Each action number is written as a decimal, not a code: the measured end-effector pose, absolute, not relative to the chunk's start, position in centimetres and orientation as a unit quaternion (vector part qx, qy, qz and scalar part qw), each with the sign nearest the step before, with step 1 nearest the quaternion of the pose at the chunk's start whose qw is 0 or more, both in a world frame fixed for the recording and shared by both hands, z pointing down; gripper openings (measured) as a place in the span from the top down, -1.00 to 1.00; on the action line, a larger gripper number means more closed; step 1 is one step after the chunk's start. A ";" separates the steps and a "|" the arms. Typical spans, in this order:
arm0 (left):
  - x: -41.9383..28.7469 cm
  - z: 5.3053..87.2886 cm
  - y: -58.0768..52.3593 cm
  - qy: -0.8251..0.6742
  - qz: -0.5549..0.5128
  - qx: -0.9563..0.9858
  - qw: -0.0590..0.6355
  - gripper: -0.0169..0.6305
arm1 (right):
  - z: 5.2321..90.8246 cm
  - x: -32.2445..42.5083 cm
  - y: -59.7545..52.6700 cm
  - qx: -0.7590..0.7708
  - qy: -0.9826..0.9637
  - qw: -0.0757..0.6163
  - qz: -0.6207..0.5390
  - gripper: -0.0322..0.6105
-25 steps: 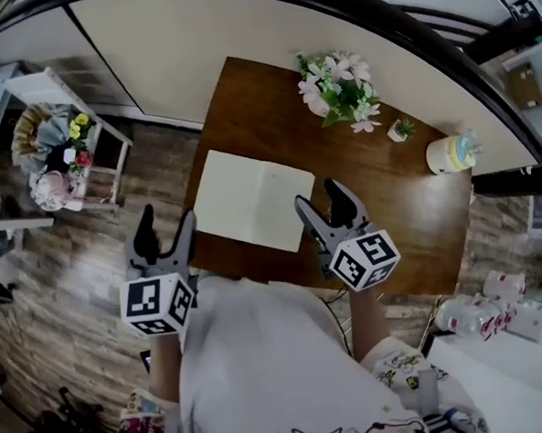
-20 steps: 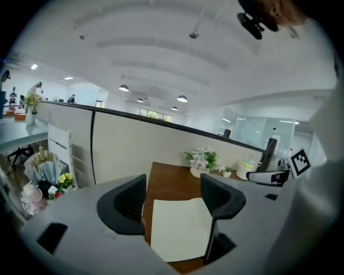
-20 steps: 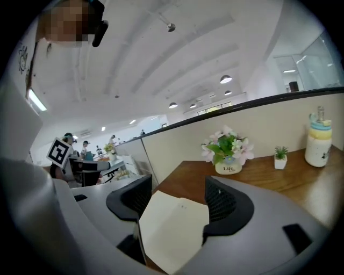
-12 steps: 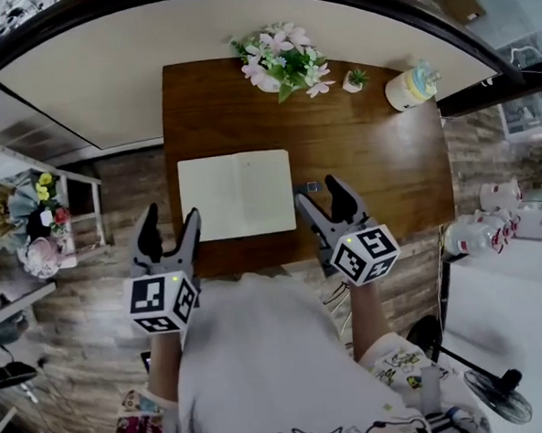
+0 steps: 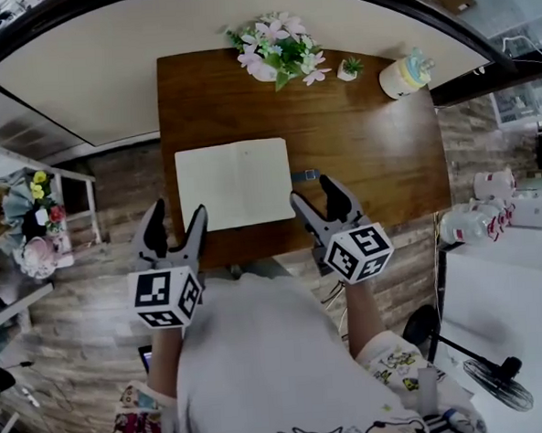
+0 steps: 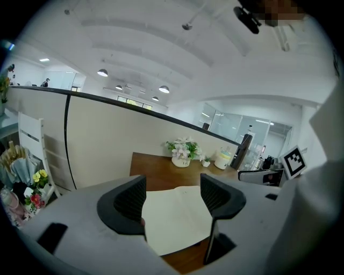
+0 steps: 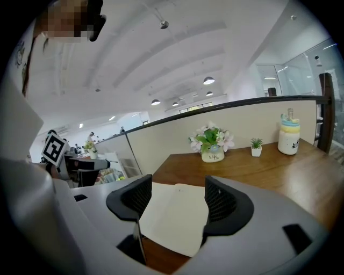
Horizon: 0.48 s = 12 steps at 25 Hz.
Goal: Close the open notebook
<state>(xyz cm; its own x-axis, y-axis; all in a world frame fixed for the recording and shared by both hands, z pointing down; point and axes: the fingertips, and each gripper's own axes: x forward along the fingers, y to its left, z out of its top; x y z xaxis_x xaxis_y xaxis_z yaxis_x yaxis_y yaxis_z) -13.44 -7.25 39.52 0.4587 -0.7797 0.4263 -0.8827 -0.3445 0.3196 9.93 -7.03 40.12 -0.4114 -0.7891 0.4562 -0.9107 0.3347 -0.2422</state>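
**Jaws spread, nothing gripped, notebook not yet touched**

Jaws on both grippers stand wide apart with nothing between them. The left gripper (image 5: 177, 217) hovers at the near left corner of the notebook and the right gripper (image 5: 313, 192) at its near right corner. Each gripper view shows only blank page beyond bare pads.

The wooden surface (image 5: 368, 150) is mostly bare. The notebook (image 5: 234, 184) lies flat and spread on its near left part, pages up, with the fold running away from the person. At the far edge are a pot of flowers (image 5: 277, 50), a pale lidded cup (image 5: 402, 77) and a little potted plant (image 5: 348, 68), all well apart from the book. A small dark thing (image 5: 305, 175) sits just beside the notebook's right edge, too small to identify.

My guess is that the main risk is in the pickup. The pages lie flush on smooth wood, so a jaw coming in low may push the whole book along instead of getting under one half. A pinch on the top sheet alone could crease or tear it and leave the cover lying down. The right gripper might also knock the small dark thing.

Compared with a second ago, the surface and notebook now sit square in the head view rather than slanted. Both grippers are a little nearer the book's near edge, and their jaws are just as wide.
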 end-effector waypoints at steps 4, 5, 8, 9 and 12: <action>-13.2 39.9 -7.2 -0.514 0.094 0.810 0.265 0.05 | 40.4 9.8 -7.2 0.519 -0.810 0.137 0.235 0.06; -13.0 40.0 -7.2 -0.515 0.094 0.809 0.268 0.05 | 40.6 9.8 -7.2 0.516 -0.812 0.140 0.236 0.06; -12.5 40.3 -7.0 -0.515 0.094 0.807 0.273 0.05 | 41.2 9.8 -7.1 0.507 -0.814 0.150 0.242 0.06; -12.3 40.5 -6.9 -0.514 0.095 0.807 0.276 0.05 | 41.5 9.8 -7.1 0.505 -0.814 0.153 0.245 0.05; -11.9 41.3 -6.6 -0.509 0.100 0.806 0.284 0.05 | 42.7 9.6 -7.1 0.499 -0.813 0.162 0.254 0.06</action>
